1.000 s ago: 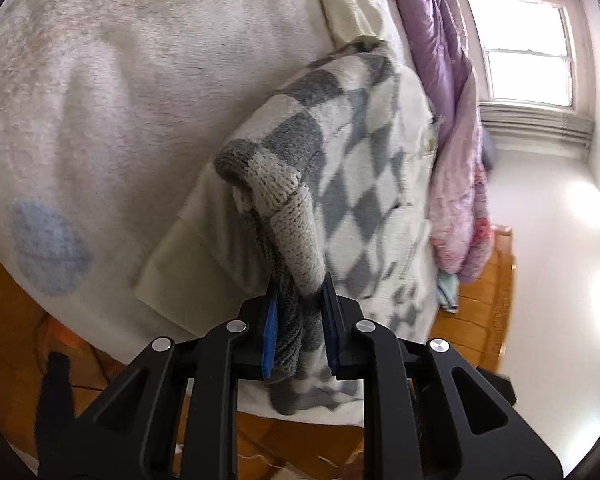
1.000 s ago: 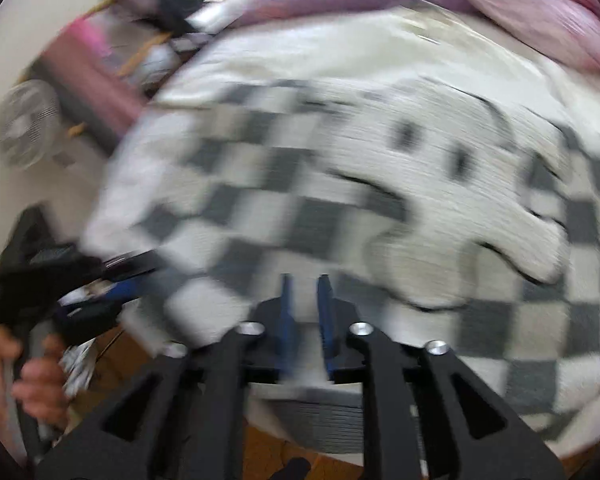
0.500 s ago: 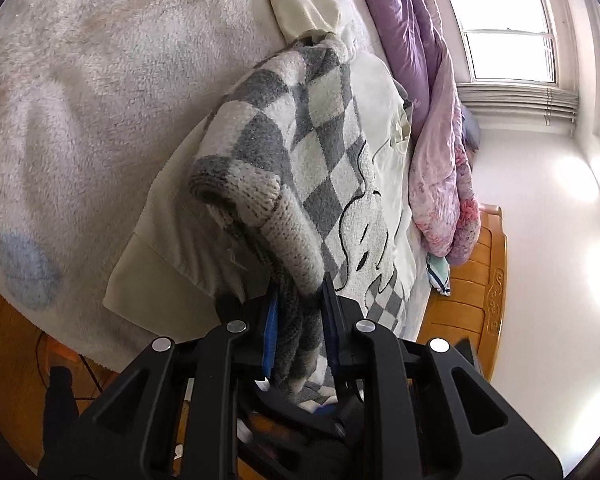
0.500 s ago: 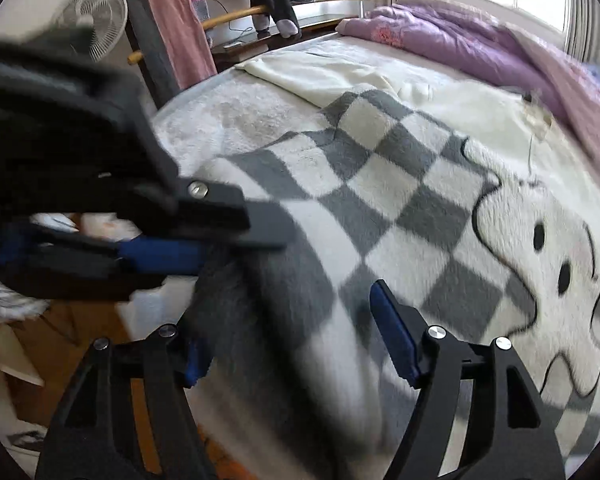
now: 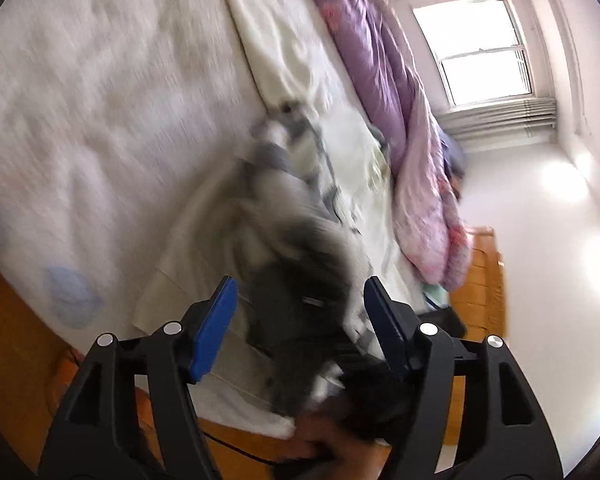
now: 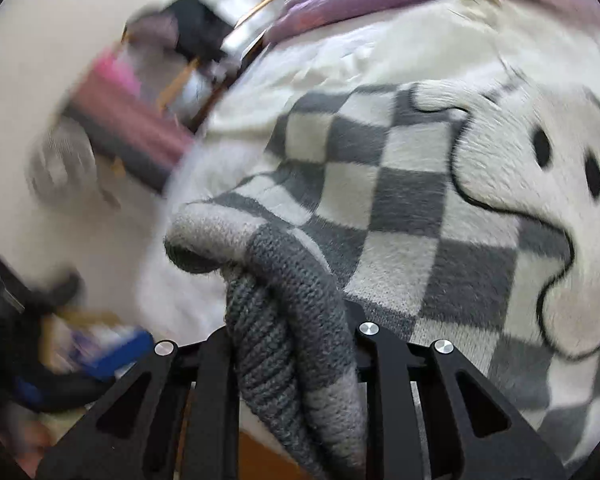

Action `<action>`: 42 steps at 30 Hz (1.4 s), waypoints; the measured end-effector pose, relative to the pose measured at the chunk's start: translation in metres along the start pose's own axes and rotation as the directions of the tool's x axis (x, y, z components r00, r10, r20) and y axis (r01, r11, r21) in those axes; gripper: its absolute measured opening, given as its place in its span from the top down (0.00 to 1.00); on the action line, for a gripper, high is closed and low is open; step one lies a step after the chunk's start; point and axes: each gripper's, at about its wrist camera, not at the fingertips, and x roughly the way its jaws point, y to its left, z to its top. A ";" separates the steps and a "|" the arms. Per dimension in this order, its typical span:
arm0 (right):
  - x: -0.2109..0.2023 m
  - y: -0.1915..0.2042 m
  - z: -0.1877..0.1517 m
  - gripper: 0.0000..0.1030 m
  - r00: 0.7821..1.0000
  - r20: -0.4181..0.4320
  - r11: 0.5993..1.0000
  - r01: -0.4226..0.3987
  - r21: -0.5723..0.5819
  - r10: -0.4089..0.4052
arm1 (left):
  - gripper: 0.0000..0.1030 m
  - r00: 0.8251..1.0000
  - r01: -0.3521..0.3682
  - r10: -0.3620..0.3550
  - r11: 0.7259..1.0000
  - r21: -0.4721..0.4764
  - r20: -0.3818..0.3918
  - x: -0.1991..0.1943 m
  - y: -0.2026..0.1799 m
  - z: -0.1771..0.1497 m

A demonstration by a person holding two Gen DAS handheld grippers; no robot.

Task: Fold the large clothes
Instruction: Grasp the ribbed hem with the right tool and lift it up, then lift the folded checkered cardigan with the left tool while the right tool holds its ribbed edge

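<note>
Handed over: half a second ago the left gripper [image 5: 300, 320] pinched the checkered sweater's [image 6: 400, 184] ribbed cuff [image 6: 284, 344]; now its jaws stand wide and empty, while the right gripper [image 6: 296, 364] is clamped on that cuff. Most of the sweater lies spread on the bed [image 5: 100, 100], beside the purple duvet [image 5: 380, 80]. Judging by this, the left is free to take another edge.

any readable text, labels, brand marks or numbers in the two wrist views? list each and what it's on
None readable in either view.
Checkered sweater: a ghost face graphic only, no lettering.
Small pale mark on the dark blurred object between the left gripper fingers: too blurred to read.
Clutter beside the bed in the right wrist view: motion-blurred, nothing legible.
</note>
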 end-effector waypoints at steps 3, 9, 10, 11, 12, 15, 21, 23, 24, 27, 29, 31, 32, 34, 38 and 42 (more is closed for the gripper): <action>-0.034 -0.024 0.007 0.83 0.989 0.100 0.973 -0.129 0.190 0.111 | 0.35 0.991 -0.124 0.122 0.992 0.022 0.055 -0.001 -0.006 0.003; -0.131 -0.092 -0.012 0.83 0.894 0.416 0.818 -0.362 0.447 0.168 | 0.35 0.989 -0.133 0.139 0.983 0.126 -0.042 0.056 -0.050 -0.004; -0.148 -0.104 -0.019 0.83 0.873 0.460 0.797 -0.389 0.462 0.160 | 0.35 0.988 -0.129 0.140 0.979 0.161 -0.063 0.069 -0.063 -0.010; -0.161 -0.112 -0.025 0.83 0.856 0.494 0.783 -0.408 0.469 0.150 | 0.35 0.988 -0.120 0.136 0.975 0.185 -0.078 0.079 -0.072 -0.017; -0.177 -0.121 -0.033 0.83 0.836 0.531 0.769 -0.427 0.475 0.135 | 0.34 0.987 -0.100 0.124 0.972 0.214 -0.101 0.092 -0.083 -0.025; -0.222 -0.158 -0.067 0.83 0.778 0.626 0.715 -0.466 0.522 0.050 | 0.28 0.978 -0.088 0.135 0.958 0.271 -0.158 0.122 -0.102 -0.051; -0.231 -0.235 -0.141 0.83 0.772 0.615 0.508 -0.469 0.722 -0.162 | 0.21 0.949 -0.100 0.186 0.943 0.317 -0.254 0.170 -0.107 -0.097; -0.226 -0.253 -0.157 0.83 0.791 0.575 0.480 -0.430 0.765 -0.207 | 0.18 0.935 -0.104 0.201 0.944 0.313 -0.293 0.181 -0.100 -0.106; -0.224 -0.259 -0.162 0.83 0.793 0.571 0.458 -0.436 0.775 -0.212 | 0.18 0.923 -0.110 0.217 0.941 0.321 -0.317 0.188 -0.097 -0.112; -0.232 -0.248 -0.158 0.83 0.775 0.604 0.491 -0.459 0.740 -0.186 | 0.18 0.903 -0.144 0.272 0.921 0.362 -0.333 0.199 -0.092 -0.126; -0.238 -0.244 -0.155 0.83 0.765 0.622 0.519 -0.469 0.714 -0.165 | 0.17 0.908 -0.141 0.262 0.926 0.352 -0.328 0.198 -0.087 -0.129; -0.235 -0.247 -0.152 0.83 0.792 0.581 0.527 -0.417 0.741 -0.190 | 0.14 0.909 -0.137 0.248 0.937 0.320 -0.334 0.202 -0.078 -0.128; -0.233 -0.253 -0.152 0.83 0.816 0.540 0.520 -0.377 0.767 -0.205 | 0.14 0.907 -0.134 0.244 0.940 0.314 -0.342 0.202 -0.078 -0.130; -0.227 -0.268 -0.149 0.78 0.862 0.472 0.489 -0.335 0.805 -0.186 | 0.14 0.897 -0.152 0.264 0.937 0.314 -0.353 0.208 -0.075 -0.133; -0.246 -0.257 -0.130 0.65 0.898 0.360 0.561 -0.168 0.811 -0.253 | 0.14 0.884 -0.191 0.328 0.904 0.383 -0.333 0.219 -0.084 -0.136; -0.275 -0.254 -0.126 0.55 0.891 0.278 0.597 -0.010 0.803 -0.359 | 0.15 0.869 -0.207 0.359 0.889 0.409 -0.339 0.233 -0.087 -0.137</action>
